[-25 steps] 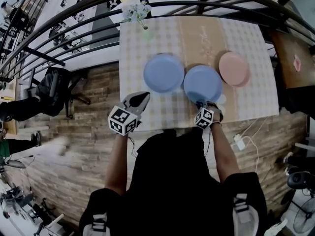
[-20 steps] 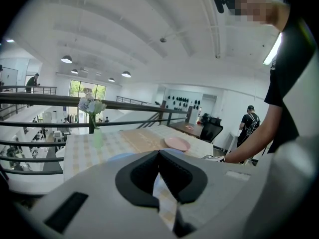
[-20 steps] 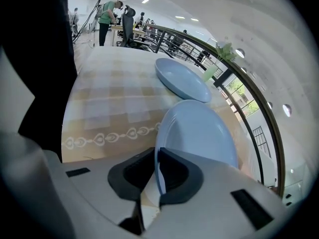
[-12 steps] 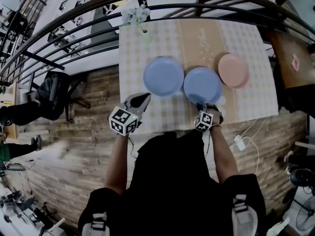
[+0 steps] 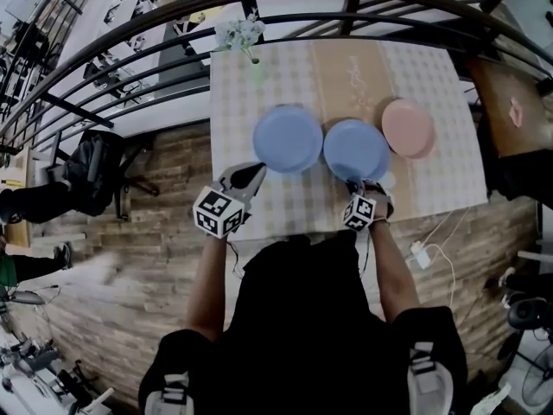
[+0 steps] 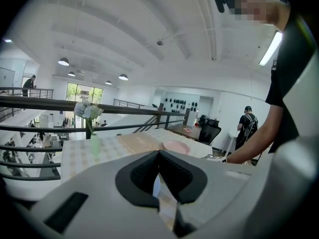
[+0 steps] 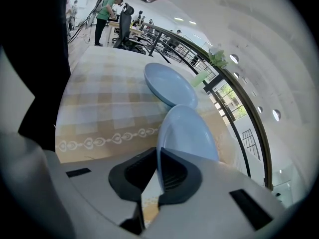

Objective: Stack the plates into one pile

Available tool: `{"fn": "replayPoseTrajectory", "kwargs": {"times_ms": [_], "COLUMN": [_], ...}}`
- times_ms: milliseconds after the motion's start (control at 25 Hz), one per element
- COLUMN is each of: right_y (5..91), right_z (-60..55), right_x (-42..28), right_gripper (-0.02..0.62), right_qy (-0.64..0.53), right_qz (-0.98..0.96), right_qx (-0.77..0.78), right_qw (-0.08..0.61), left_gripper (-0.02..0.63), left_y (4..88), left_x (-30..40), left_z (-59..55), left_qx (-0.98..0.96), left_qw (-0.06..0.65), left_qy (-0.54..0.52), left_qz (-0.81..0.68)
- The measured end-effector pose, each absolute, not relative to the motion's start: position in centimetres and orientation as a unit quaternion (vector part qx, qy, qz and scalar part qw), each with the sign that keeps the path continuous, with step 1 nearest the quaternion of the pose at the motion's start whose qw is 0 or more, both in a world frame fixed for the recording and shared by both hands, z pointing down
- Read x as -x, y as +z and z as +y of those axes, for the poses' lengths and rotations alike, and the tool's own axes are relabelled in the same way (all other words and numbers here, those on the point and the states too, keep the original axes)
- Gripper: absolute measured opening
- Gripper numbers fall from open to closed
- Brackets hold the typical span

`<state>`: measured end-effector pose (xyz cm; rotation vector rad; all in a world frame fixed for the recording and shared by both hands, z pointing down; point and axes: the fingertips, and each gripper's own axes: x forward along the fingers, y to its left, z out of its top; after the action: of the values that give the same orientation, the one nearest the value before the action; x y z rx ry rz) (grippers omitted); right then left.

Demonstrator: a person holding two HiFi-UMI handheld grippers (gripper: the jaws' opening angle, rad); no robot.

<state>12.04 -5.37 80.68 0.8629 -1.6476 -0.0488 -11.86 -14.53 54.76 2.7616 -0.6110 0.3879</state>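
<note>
Three plates lie in a row on the checked table (image 5: 233, 85): a blue plate (image 5: 288, 139) on the left, a second blue plate (image 5: 356, 150) in the middle and a pink plate (image 5: 408, 129) on the right. My right gripper (image 5: 352, 184) is at the near rim of the middle blue plate. In the right gripper view that plate (image 7: 187, 131) has its rim pinched between the jaws of the gripper (image 7: 159, 168), with the other blue plate (image 7: 169, 85) beyond it. My left gripper (image 5: 246, 180) hovers at the table's front edge, shut and empty (image 6: 158, 156).
A vase of flowers (image 5: 251, 46) stands at the table's far left corner. A dark metal railing (image 5: 173, 41) curves behind the table. A brown runner (image 5: 346, 72) crosses the cloth. A white cable and plug (image 5: 421, 251) lie on the wooden floor at the right.
Both grippers stay where they were, the right one at the middle blue plate's near rim. Only the head view has shifted a little.
</note>
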Motion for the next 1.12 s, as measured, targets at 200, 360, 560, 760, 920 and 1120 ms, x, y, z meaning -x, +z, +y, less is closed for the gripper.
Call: {"fn": "replayPoseTrajectory", "kwargs": {"times_ms": [200,360,560,760,920,1120], "right_y": [80.1,79.1,78.5,78.0,77.8,77.5], "right_z": [-6.1,-6.2,-6.7,-7.2,-8.1,-8.7], "right_x": [-11.9,-12.1,-11.9,-11.2,-10.6,-9.9], "right_gripper": [0.012,0.012,0.013,0.014,0.014,0.017], "right_qy": [-0.033,-0.031,-0.038,-0.043,-0.052,-0.066], "right_qz": [-0.709,-0.704,-0.701,-0.703,-0.707,-0.71], "right_qx": [-0.384,-0.386,-0.387,-0.385,-0.382,-0.371], "right_qw": [0.591,0.595,0.598,0.596,0.593,0.595], "left_gripper": [0.002,0.002,0.002,0.002,0.002,0.002], "left_y": [54.7,54.3,54.1,54.0,54.1,54.1], "left_x": [12.5,12.6,13.3,14.5,14.9,15.3], "left_z": [-14.7,-14.4,-14.4,-14.5,-14.5,-13.7], "left_qx": [-0.956,-0.958,-0.958,-0.956,-0.954,-0.953], "left_qw": [0.143,0.14,0.137,0.137,0.139,0.141], "left_qy": [0.132,0.127,0.127,0.126,0.123,0.122], "left_qz": [-0.218,-0.218,-0.218,-0.226,-0.234,-0.241]}}
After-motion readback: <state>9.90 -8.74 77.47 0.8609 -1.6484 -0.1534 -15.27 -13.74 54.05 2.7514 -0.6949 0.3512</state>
